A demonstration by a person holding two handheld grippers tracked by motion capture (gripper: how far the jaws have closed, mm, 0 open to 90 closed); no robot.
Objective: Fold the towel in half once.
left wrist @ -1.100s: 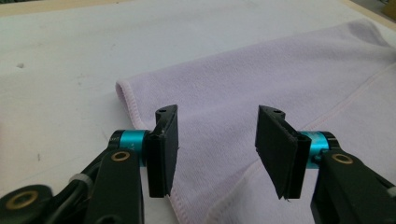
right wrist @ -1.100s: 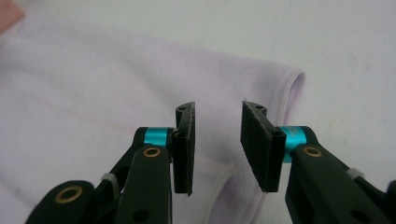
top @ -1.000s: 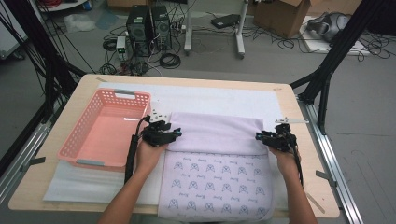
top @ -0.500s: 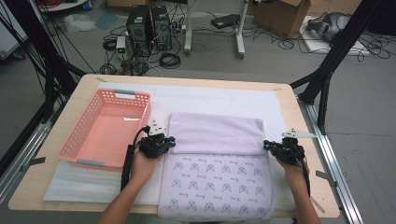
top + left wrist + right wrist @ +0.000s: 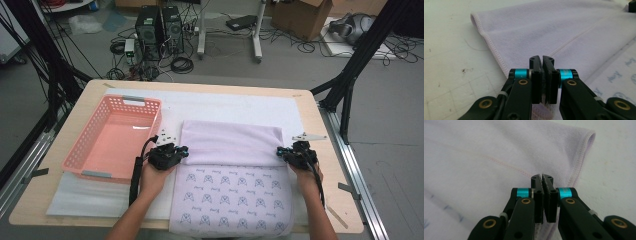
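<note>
While the left gripper point(image 5: 184, 150) and right gripper point(image 5: 280, 151) each pinch a corner of the towel's point(image 5: 230, 145) folded flap, clamped tight on cloth mid-desk beside the basket point(image 5: 82, 161), the soft, light towel will likely sag unless both corners lift together

My towel point(image 5: 231, 145) is pale lilac on its folded part, with pink stitching along the hem; the lower part is white with small blue printed figures in rows. My grippers point(image 5: 169, 155) point(image 5: 296, 154) are black with turquoise rings and brass screws. The basket point(image 5: 114, 141) is salmon pink. The mat point(image 5: 225, 107) is white, the table point(image 5: 330, 200) light wood.
</note>
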